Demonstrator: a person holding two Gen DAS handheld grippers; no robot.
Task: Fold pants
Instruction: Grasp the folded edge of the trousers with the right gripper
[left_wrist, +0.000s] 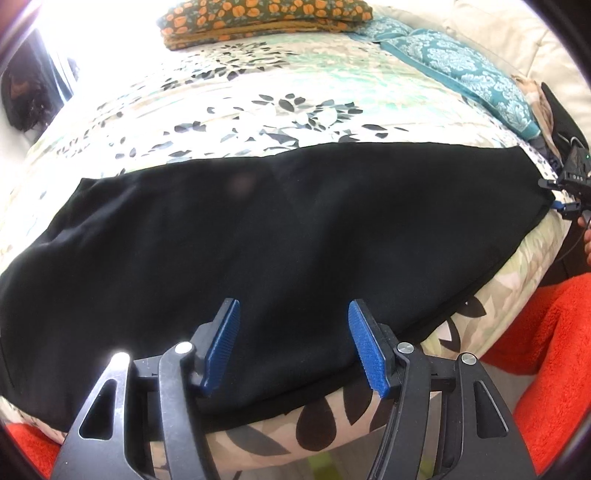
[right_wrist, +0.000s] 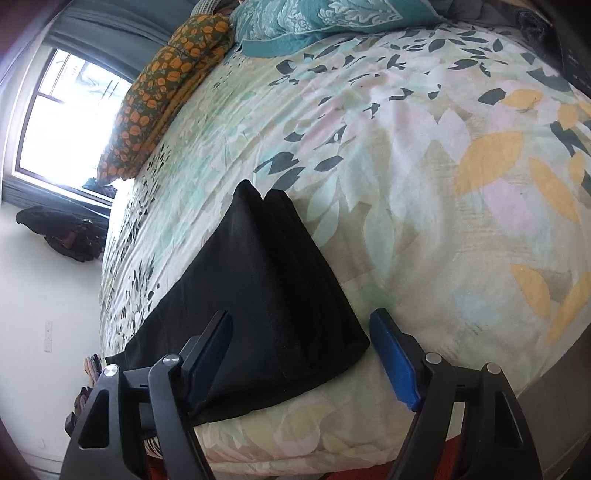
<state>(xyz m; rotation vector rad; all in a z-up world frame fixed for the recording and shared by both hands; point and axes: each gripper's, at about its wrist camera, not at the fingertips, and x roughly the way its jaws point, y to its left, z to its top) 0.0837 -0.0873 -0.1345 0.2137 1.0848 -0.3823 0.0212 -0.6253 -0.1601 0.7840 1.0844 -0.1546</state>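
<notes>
Black pants (left_wrist: 258, 229) lie flat and lengthwise across the near part of the flowered bed cover (left_wrist: 295, 96). My left gripper (left_wrist: 291, 306) hovers open over their near edge, blue pads apart with only cloth beneath them. In the right wrist view one end of the pants (right_wrist: 258, 266) shows as stacked layers ending in a corner by the bed's edge. My right gripper (right_wrist: 300, 315) is open and straddles that corner, its pads not pressing on the cloth. That right gripper (left_wrist: 565, 199) also shows at the far right end of the pants in the left wrist view.
A folded orange-flowered blanket (left_wrist: 258, 18) and a teal patterned pillow (left_wrist: 461, 66) lie at the bed's far side. Red carpet (left_wrist: 546, 332) covers the floor beside the bed. A bright window (right_wrist: 66, 110) and a dark bag (right_wrist: 62, 232) on the floor are off to the left.
</notes>
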